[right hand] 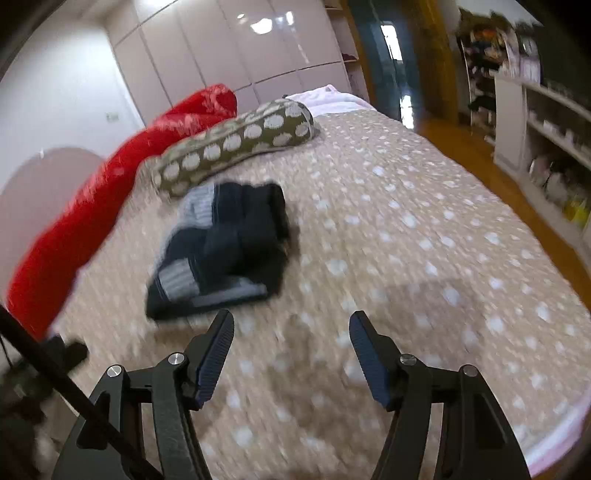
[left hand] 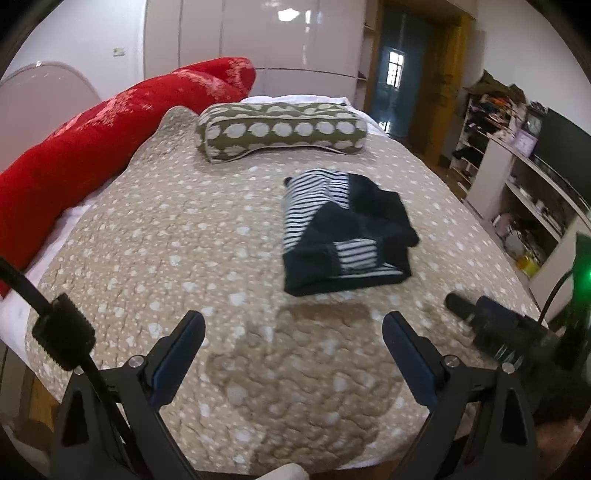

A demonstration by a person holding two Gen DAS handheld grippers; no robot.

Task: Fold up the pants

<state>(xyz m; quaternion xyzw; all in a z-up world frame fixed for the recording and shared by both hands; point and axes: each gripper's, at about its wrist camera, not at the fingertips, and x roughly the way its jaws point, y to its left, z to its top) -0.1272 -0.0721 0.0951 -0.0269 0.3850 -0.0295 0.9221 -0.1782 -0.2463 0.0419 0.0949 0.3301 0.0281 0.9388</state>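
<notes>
The pants are navy with black-and-white striped panels and lie folded into a compact bundle on the spotted beige bedspread. In the right wrist view the same pants sit ahead and to the left, blurred. My left gripper hovers over the bedspread just short of the bundle, open, nothing between its fingers. My right gripper is also open and empty, close to the bundle's near edge. The right gripper's body shows at the lower right of the left wrist view.
An olive bolster pillow with white dots lies across the bed behind the pants. A red blanket roll runs along the left side. White wardrobes stand behind, a doorway and cluttered shelves to the right.
</notes>
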